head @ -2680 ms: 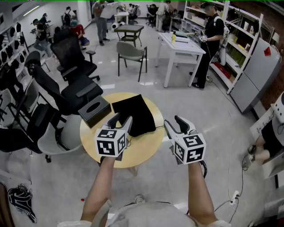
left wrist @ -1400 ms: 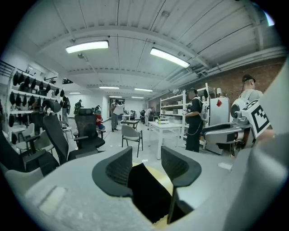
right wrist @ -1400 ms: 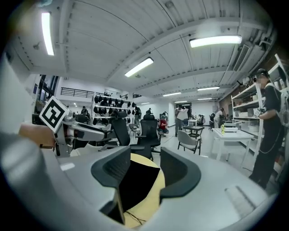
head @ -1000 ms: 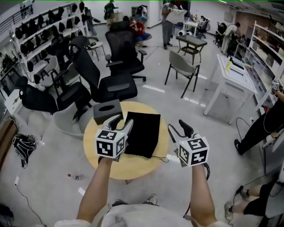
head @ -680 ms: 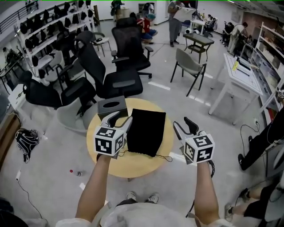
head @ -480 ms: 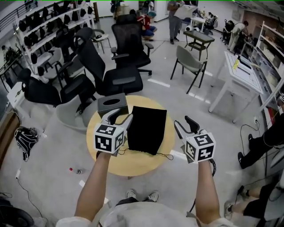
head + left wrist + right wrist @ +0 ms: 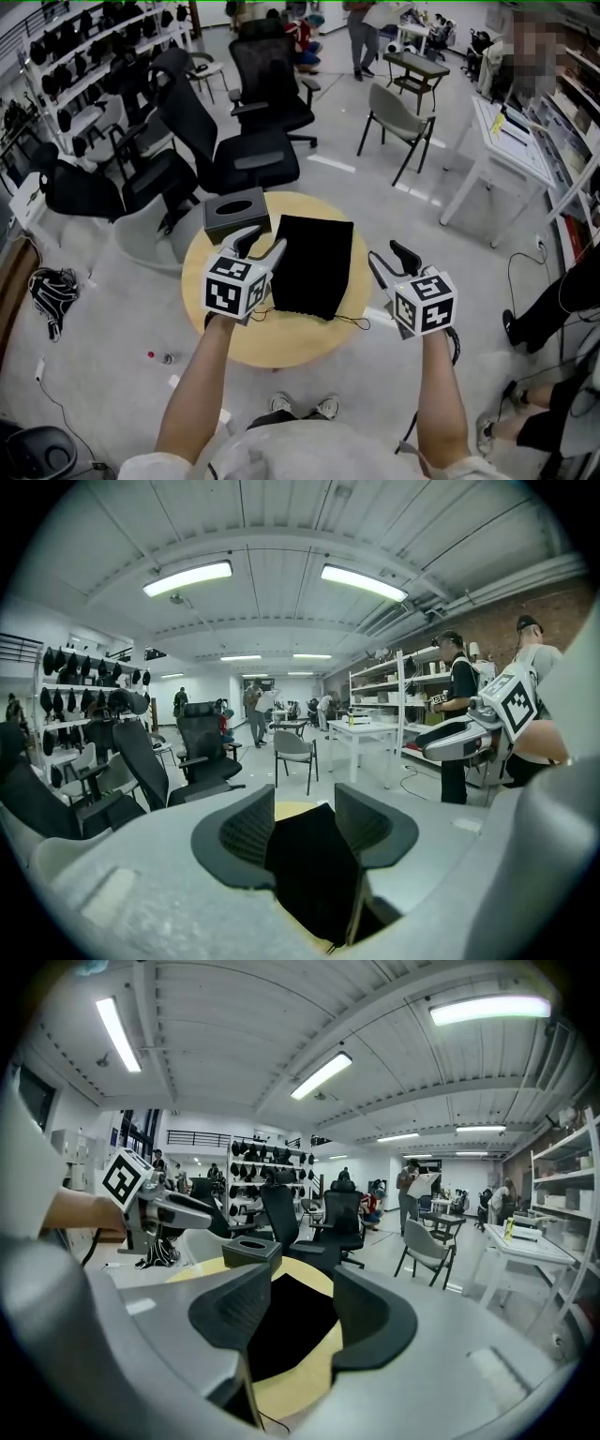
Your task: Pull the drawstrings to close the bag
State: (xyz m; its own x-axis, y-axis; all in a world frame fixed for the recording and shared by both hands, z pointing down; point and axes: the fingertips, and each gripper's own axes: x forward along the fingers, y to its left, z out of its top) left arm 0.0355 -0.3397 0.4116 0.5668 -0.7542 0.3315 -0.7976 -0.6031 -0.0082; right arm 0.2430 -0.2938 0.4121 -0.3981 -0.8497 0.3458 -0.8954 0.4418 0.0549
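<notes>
A flat black drawstring bag (image 7: 314, 264) lies on a round wooden table (image 7: 281, 337), its thin black cords (image 7: 354, 322) trailing off its near edge. My left gripper (image 7: 261, 246) hovers over the table's left side, beside the bag, jaws open and empty. My right gripper (image 7: 391, 262) hangs just off the table's right edge, also open and empty. The bag (image 7: 314, 864) fills the gap between the jaws in the left gripper view. In the right gripper view the bag (image 7: 291, 1321) lies below the jaws, and the left gripper (image 7: 173, 1208) is at the left.
A dark grey tissue box (image 7: 234, 213) stands at the table's far left. Black office chairs (image 7: 253, 155) crowd behind the table, a grey chair (image 7: 398, 117) and a white desk (image 7: 506, 155) stand farther right. People move about in the background.
The head view has swung round the table and settled. Both grippers stay raised and open over the near side, and the bag lies as before.
</notes>
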